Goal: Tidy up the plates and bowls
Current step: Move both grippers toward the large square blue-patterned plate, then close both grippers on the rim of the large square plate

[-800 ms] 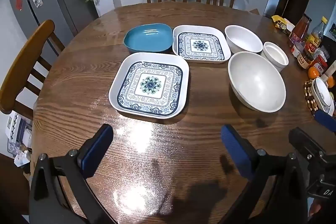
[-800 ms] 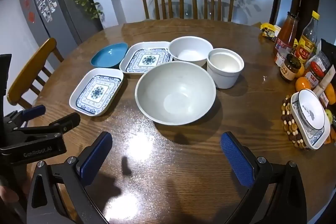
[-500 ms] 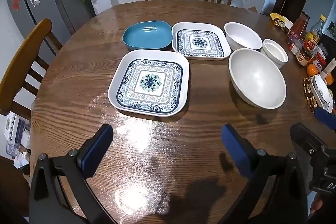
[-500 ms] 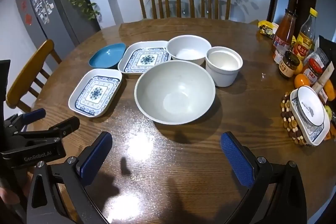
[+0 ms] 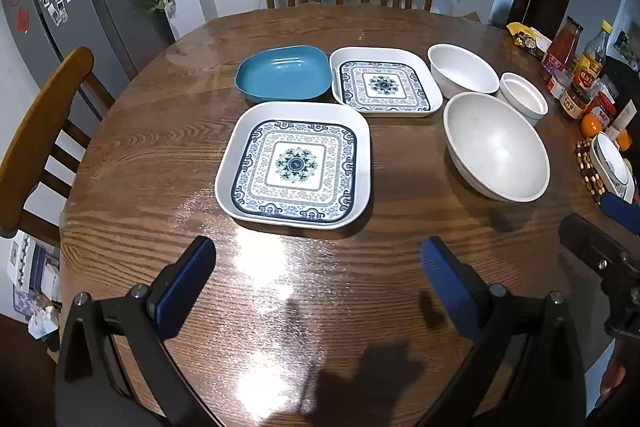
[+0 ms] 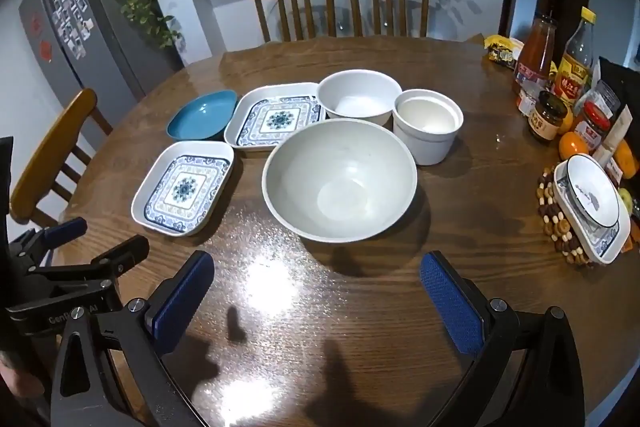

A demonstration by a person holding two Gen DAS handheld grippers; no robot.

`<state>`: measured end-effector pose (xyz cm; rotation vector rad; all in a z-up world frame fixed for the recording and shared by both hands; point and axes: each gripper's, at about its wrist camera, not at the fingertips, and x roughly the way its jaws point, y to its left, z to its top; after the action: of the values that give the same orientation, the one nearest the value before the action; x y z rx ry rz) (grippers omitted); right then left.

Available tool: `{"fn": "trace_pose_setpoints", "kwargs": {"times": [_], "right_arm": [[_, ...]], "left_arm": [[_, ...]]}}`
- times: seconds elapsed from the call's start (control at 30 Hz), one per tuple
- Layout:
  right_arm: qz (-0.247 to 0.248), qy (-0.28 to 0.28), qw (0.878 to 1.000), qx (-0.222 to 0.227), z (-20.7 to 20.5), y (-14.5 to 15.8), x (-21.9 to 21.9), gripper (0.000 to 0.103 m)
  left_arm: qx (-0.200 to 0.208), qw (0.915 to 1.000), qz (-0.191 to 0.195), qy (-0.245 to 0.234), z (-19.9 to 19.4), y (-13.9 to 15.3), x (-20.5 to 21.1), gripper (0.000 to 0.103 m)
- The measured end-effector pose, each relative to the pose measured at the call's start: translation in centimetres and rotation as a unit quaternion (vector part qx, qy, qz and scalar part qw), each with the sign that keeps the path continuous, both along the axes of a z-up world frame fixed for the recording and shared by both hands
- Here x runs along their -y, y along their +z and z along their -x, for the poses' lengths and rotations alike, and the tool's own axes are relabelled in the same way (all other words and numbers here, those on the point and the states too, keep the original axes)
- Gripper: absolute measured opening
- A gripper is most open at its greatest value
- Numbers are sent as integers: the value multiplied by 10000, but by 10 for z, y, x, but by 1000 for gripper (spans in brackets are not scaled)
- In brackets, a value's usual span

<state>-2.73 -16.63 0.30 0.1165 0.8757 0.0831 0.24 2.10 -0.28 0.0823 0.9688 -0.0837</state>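
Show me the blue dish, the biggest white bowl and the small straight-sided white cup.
Blue rounded dish (image 5: 285, 69), left wrist view, inner floor.
Biggest white round bowl (image 6: 340, 179), right wrist view, inner wall.
Small straight-sided white cup (image 6: 430, 143), right wrist view, outer wall.

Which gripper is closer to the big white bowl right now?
Right. The right gripper hangs open directly in front of the big white bowl; the left gripper, also open, faces the patterned square plate, with the bowl off to its right.

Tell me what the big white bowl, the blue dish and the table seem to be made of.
Big white bowl: matte, faintly speckled, perhaps melamine or ceramic. Blue dish: smooth and evenly coloured with soft highlights, glazed ceramic or plastic. Table: wood, clear grain under glossy varnish that mirrors the lamp.
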Motion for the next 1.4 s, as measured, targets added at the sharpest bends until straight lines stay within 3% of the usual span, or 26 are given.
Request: {"fn": "trace_pose_setpoints", "kwargs": {"times": [0.8,1.4], "right_arm": [[15,-165,9999,-45,-7,0,-12,103],[3,54,9999,-155,-17,-5,-30,103]], "left_arm": [[-72,9998,147,-140,-14,-4,-15,102],[-255,9994,232,8,-30,-17,-29,102]]}}
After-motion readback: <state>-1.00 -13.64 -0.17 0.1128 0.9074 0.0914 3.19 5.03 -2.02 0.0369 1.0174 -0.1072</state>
